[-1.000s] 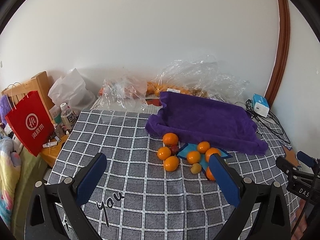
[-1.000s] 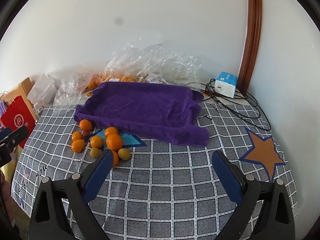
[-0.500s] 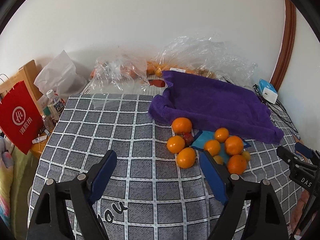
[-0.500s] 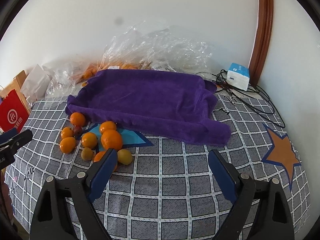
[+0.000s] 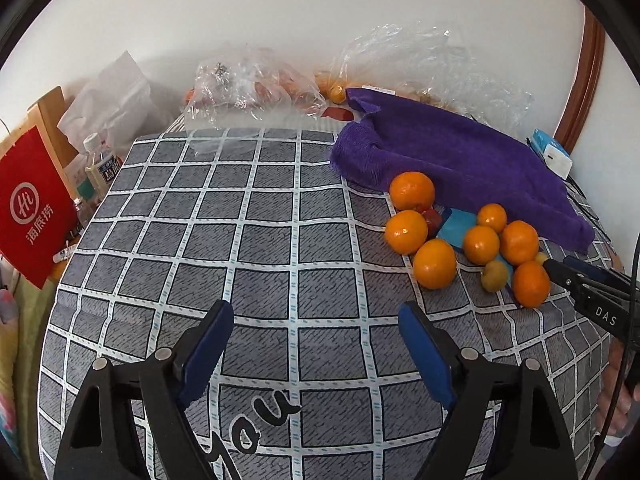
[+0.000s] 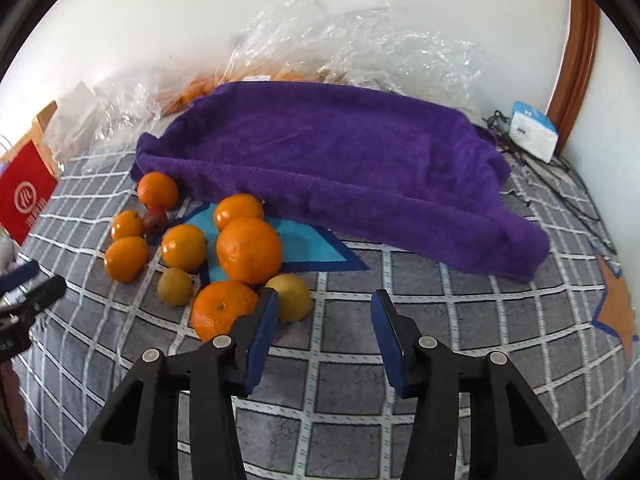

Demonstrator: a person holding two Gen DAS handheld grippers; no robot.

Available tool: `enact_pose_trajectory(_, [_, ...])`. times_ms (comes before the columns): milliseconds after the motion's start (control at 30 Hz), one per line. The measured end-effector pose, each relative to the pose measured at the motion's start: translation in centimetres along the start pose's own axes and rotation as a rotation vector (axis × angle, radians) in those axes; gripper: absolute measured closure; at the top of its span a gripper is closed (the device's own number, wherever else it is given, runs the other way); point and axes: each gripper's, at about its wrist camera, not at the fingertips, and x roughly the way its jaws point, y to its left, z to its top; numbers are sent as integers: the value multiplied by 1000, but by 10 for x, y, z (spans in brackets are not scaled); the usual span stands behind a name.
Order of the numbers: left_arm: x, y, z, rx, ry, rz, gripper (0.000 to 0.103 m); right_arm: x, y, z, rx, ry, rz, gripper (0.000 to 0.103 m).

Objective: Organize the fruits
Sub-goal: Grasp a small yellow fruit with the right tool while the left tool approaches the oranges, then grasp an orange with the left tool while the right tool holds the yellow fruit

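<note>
My right claw [image 6: 324, 304] has just been closing, jaws narrowed, nothing between them; its left pad sits against the nearest orange [image 6: 222, 310], a yellow fruit [image 6: 292, 296] just beyond. Left claw [image 5: 316, 328] wide, empty, above bare checked bench [image 5: 260, 240]. Ahead-left of the right claw: seven oranges, two small yellow fruits, one dark red fruit [image 6: 156, 218]. Farthest, one purple towel [image 6: 340, 160].
</note>
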Motion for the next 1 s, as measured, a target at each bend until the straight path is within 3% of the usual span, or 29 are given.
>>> enact_pose_trajectory(167, [3, -1, 3, -15, -2, -9, 19, 14, 2, 4, 2, 27, 52, 59])
enact_pose_trajectory(233, [6, -1, 6, -29, -7, -23, 19, 18, -1, 7, 4, 23, 65, 66])
enact_pose_trajectory(267, [7, -2, 8, -35, -9, -28, 19, 20, -2, 8, 1, 24, 71, 76])
enact_pose_trajectory(300, [9, -4, 10, -38, -9, -36, 19, 20, -3, 8, 0, 23, 69, 77])
enact_pose_trajectory(567, [16, -29, 22, -34, -12, -158, 20, 13, -33, -1, -7, -16, -87, 77])
enact_pose_trajectory(667, [24, -41, 21, -41, -13, -195, 20, 14, -42, -8, -4, -28, -78, 77])
enact_pose_trajectory(800, [36, -52, 16, -53, 2, -230, 39, 20, -46, -12, -10, -22, -70, 77])
enact_pose_trajectory(867, [40, -55, 14, -53, 9, -226, 43, 19, -49, -12, -6, -34, -61, 77])
enact_pose_trajectory(1000, [42, -60, 10, -40, -20, -205, 62, 20, -58, -12, 34, -34, -28, 77])
